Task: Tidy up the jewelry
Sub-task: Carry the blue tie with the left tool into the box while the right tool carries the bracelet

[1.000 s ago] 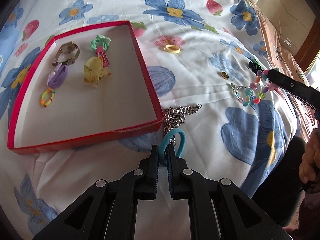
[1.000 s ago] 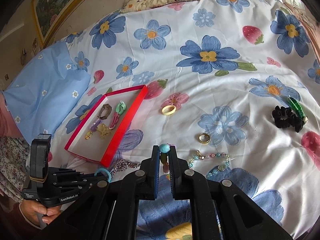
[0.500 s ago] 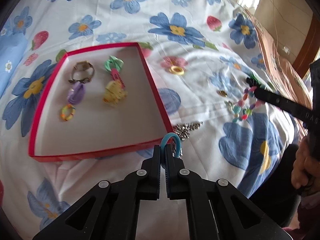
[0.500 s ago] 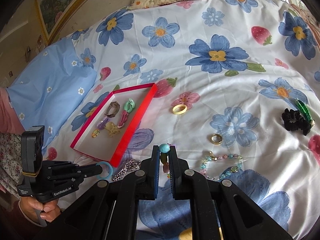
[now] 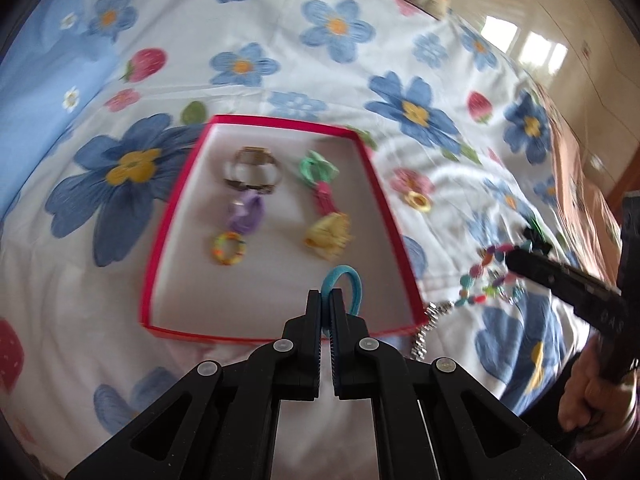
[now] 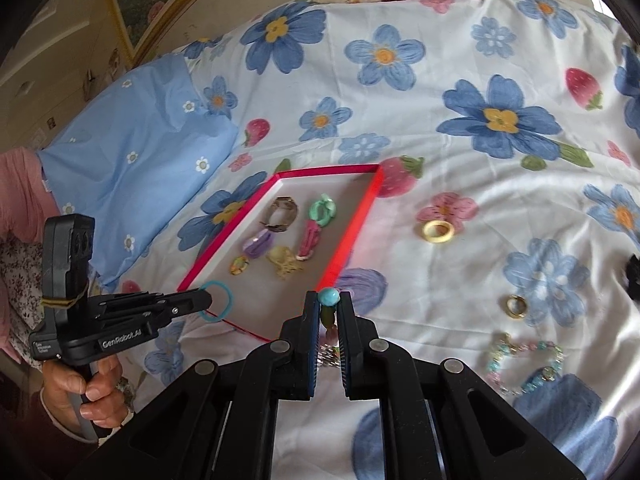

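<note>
My left gripper is shut on a teal hair tie and holds it above the near end of the red-rimmed tray. The right wrist view shows that same gripper with the teal hair tie at the tray's near corner. My right gripper is shut on a colourful bead bracelet; its beads hang from the black fingers right of the tray. Inside the tray lie a watch, a purple clip, a small multicoloured ring, a green-and-pink hair clip and a yellow claw clip.
On the flowered bedspread right of the tray lie a yellow ring, a gold ring, a pastel bead necklace and a silver chain. A black scrunchie sits at the far right. A blue pillow lies left.
The left gripper lifted the teal hair tie off the bedspread and carried it over the tray's near rim. The right gripper moved toward the tray with the bead bracelet.
</note>
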### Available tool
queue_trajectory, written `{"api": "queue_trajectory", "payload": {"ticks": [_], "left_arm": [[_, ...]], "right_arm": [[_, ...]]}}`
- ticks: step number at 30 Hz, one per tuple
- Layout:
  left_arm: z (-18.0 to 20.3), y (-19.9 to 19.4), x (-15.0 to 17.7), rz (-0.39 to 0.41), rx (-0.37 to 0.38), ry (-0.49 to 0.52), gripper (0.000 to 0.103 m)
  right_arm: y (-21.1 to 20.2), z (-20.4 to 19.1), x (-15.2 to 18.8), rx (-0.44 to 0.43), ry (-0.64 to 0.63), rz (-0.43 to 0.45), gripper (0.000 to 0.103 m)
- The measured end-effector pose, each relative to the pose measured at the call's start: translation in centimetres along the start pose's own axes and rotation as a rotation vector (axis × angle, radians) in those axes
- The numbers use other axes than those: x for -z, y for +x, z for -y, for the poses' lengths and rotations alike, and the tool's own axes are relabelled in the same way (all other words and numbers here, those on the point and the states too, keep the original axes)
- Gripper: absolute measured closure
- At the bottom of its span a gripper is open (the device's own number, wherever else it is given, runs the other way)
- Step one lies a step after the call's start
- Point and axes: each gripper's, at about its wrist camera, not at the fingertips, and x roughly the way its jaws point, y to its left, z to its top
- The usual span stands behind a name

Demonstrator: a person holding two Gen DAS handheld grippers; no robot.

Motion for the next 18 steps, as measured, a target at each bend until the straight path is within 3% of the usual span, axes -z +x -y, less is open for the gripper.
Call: {"api": "queue_trajectory", "payload": {"ticks": [8, 18], "left_arm": [[-3.0, 0.2, -1.1, 0.020, -0.020, -0.089, 0.100], [-4.6, 3.0, -2.1, -0.017, -0.031, -0.121, 0.100]], "right_arm": [[4.1, -3.5, -0.9, -0.092, -0.046, -0.044, 0.095], [9.0, -4.7, -1.0, -0.113, -0.056, -0.117, 0.095]]}}
